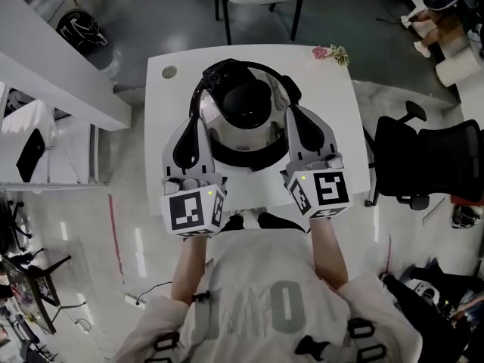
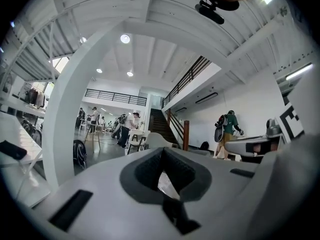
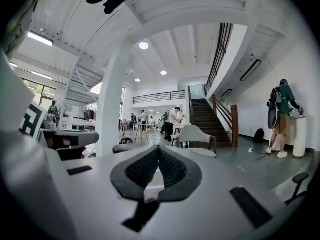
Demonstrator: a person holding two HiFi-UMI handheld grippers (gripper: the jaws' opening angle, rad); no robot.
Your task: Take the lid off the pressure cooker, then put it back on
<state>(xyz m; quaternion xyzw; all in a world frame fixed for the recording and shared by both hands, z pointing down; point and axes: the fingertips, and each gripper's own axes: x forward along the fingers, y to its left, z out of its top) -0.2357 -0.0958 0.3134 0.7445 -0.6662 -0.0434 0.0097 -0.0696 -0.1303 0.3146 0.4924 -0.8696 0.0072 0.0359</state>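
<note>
1. The pressure cooker [image 1: 246, 131] stands mid-desk with its lid [image 1: 243, 103] seated on it. It lies between the two sets of jaws rather than ahead of either.
2. The lid looks like a shiny steel dome with a black centre cap and a black bar arching across its far side. A dark handle block sits at about 11 o'clock. I judge this handle to be the part to grip.
3. Seen from the cooker, the left gripper [image 1: 190, 131] lies at 8 o'clock and the right gripper [image 1: 300, 123] at 4 o'clock. Both are just beside the wall and about equally near. I cannot tell whether either touches it.
4. Both pairs of jaws are pressed together with nothing between them, and they point level past the pot.
5. The white desk [image 1: 170, 100] carries a small flower sprig [image 1: 330, 52] at its far corner, at 1 o'clock.
</note>
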